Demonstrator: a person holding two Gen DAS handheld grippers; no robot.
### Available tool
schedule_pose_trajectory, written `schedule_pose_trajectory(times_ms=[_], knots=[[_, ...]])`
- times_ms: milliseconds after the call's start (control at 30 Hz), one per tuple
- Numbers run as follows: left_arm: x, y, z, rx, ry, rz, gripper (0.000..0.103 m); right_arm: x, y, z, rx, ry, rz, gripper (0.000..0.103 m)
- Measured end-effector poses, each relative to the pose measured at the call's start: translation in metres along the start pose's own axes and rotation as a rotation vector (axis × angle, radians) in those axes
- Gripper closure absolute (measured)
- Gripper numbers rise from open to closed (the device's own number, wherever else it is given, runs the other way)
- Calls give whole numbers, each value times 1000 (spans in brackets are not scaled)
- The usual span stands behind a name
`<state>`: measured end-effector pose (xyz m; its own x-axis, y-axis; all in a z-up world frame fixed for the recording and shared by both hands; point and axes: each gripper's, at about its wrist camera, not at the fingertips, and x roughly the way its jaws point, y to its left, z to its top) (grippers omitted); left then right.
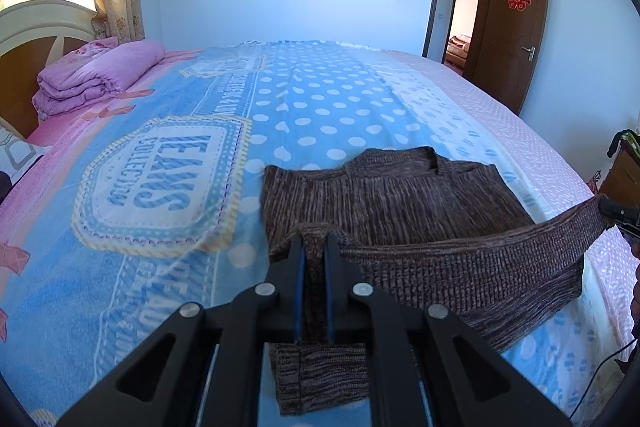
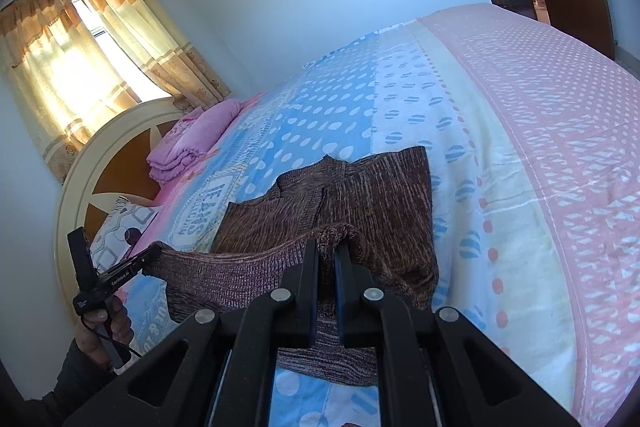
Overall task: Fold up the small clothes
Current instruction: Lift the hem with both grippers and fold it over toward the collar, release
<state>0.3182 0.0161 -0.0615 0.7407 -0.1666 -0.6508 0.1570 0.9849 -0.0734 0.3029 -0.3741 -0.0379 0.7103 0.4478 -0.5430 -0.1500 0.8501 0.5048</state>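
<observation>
A brown knitted sweater (image 1: 392, 203) lies on the blue spotted bedspread (image 1: 320, 107), neck end away from me. Its near hem is lifted off the bed and stretched between both grippers. My left gripper (image 1: 314, 247) is shut on the hem's left corner. My right gripper (image 2: 327, 251) is shut on the hem's right corner; it also shows at the right edge of the left wrist view (image 1: 618, 213). The sweater (image 2: 360, 195) shows in the right wrist view too, with the left gripper (image 2: 148, 259) at its left holding the raised edge.
A folded pink quilt (image 1: 96, 75) sits at the head of the bed by the headboard (image 1: 36, 27), with a patterned pillow (image 2: 120, 227) nearby. An open brown door (image 1: 516, 39) stands beyond the bed's far right. The pink bed border (image 2: 560, 147) lies right of the sweater.
</observation>
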Motion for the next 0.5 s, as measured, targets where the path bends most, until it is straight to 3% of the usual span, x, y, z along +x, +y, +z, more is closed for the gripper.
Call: schedule_pose_trajectory(times_ms=[500], knots=[[69, 10, 39, 20, 44, 73, 94, 68, -10, 47, -1, 39, -37, 97]])
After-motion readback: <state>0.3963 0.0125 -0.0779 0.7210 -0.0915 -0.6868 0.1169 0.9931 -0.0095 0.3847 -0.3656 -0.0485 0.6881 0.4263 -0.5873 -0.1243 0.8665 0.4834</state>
